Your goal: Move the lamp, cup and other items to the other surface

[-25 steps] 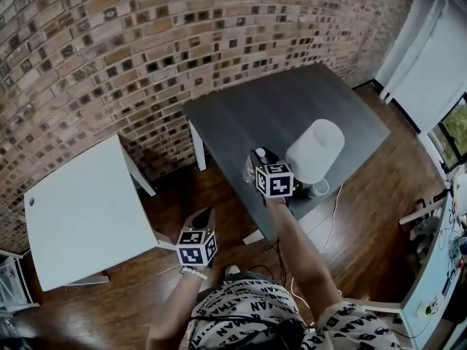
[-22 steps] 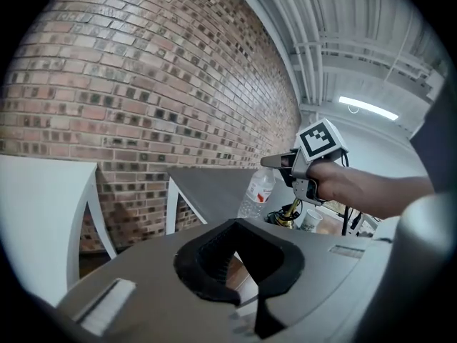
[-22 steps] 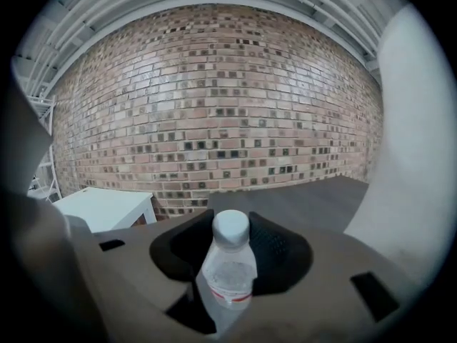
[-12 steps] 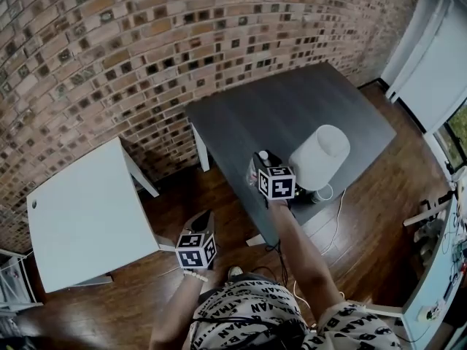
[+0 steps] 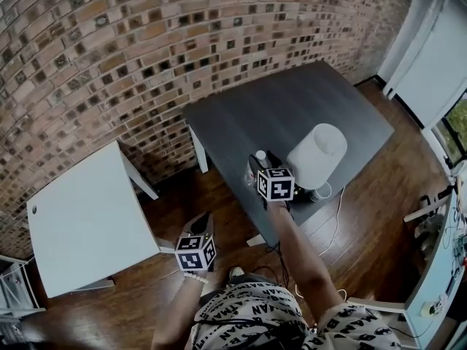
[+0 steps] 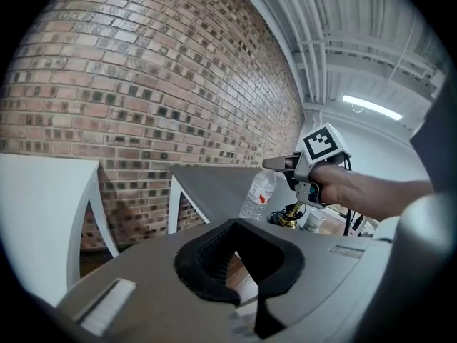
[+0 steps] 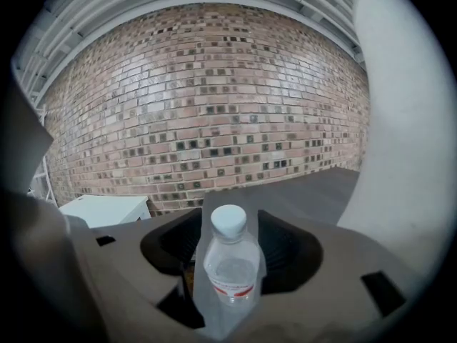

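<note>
the water bottle [image 7: 230,263] stands upright between the jaws of my right gripper [image 5: 263,163], white cap up, red band on its label. the jaws have just been opening, and now there is a gap on each side of the bottle, so the pads are off it and the bottle stands on its own on the dark grey table [image 5: 292,108], close to the near edge. just to the right of that gripper is the lamp [image 5: 317,153], its white shade filling the right side of the right gripper view. from the left gripper view i can see the lamp's brass-coloured base [image 6: 289,216] under my right hand [image 6: 350,191], and a paper cup [image 6: 313,221] just beside the base on its far side. the lamp's cable [image 5: 337,210] hangs off the table edge down to the wooden floor [image 5: 379,217].

my left gripper [image 5: 202,223] hangs over the floor, well apart from the bottle, in the gap between the two tables. its jaws are together with nothing in them; i see only floor through the hollow behind the tips. it points toward the brick wall [image 5: 146,42], with the dark table ahead and to its right.

the white table [image 5: 87,217] is to the left of the left gripper, its near corner close to the marker cube, its top bare. in the right gripper view that white top shows low on the left, beyond the bottle and against the brick.
</note>
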The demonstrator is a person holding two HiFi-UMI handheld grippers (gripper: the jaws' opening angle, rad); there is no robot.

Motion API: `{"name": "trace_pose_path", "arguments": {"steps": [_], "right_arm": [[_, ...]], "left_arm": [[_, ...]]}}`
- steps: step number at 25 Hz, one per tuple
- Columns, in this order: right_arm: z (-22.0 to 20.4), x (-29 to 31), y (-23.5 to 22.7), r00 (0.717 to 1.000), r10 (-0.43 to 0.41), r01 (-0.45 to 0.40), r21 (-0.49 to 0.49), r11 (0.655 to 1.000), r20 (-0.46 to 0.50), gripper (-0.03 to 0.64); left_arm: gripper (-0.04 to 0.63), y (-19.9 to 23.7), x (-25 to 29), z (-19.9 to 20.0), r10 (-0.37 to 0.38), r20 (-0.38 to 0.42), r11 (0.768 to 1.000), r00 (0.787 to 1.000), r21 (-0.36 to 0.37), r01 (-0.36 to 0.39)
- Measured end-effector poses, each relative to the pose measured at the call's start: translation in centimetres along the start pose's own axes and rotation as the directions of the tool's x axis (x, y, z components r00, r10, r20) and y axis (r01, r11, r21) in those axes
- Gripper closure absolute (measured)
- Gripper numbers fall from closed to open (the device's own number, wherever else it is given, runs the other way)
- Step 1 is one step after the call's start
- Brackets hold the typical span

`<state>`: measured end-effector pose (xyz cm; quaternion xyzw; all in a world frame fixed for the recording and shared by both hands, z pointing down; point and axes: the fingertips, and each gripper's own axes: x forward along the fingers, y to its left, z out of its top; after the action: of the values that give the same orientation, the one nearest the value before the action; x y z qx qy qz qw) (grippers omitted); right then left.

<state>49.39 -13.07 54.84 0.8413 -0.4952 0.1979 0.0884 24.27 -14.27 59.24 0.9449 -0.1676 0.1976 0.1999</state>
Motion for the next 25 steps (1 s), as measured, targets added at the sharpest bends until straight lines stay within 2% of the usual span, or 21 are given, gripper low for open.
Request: {"name": "trace_pose_path", "arguments": {"steps": [7, 13, 15, 16, 18, 19, 20, 25], "right_arm": [[-0.7, -5.1, 0.3, 0.998, -0.035, 0.034, 0.030, 0.999, 0.045, 0.354], [-5.1, -12.4, 0.7, 0.996, -0.088, 0.086, 0.104, 0.991, 0.022, 0.365], [-7.4, -14.8, 1.3, 0.996, -0.095, 0.094, 0.136, 0.986, -0.004, 0.463], [-8.8, -16.0, 1.5, 0.994, -0.104, 0.106, 0.151, 0.983, -0.024, 0.466], [-11.7, -18.6, 1.4, 0.988, -0.146, 0.154, 0.181, 0.971, -0.059, 0.548], [-13.0, -20.1, 1.4, 0.983, -0.170, 0.181, 0.196, 0.964, -0.070, 0.549], [-14.1, -21.7, 1.5, 0.978, -0.193, 0.205, 0.211, 0.956, -0.076, 0.612], [-18.1, -28.8, 3.6, 0.955, -0.286, 0.296, 0.240, 0.925, -0.076, 0.612]], "left_arm": [[0.595, -1.3, -0.1, 0.0, -0.047, -0.008, 0.998, 0.999, 0.029, 0.047], [0.595, -3.0, -2.3, -0.8, -0.119, -0.029, 0.991, 0.992, 0.062, 0.121], [0.595, -3.7, -3.5, -1.4, -0.146, -0.039, 0.986, 0.989, 0.075, 0.149], [0.595, -4.1, -4.2, -1.9, -0.161, -0.044, 0.983, 0.986, 0.082, 0.164], [0.595, -5.3, -5.5, -2.8, -0.195, -0.053, 0.975, 0.979, 0.099, 0.199], [0.595, -5.9, -6.2, -3.2, -0.214, -0.057, 0.970, 0.975, 0.108, 0.219], [0.595, -6.5, -6.9, -3.7, -0.232, -0.062, 0.964, 0.971, 0.117, 0.238], [0.595, -8.7, -10.7, -6.0, -0.304, -0.096, 0.937, 0.948, 0.149, 0.316]]}}
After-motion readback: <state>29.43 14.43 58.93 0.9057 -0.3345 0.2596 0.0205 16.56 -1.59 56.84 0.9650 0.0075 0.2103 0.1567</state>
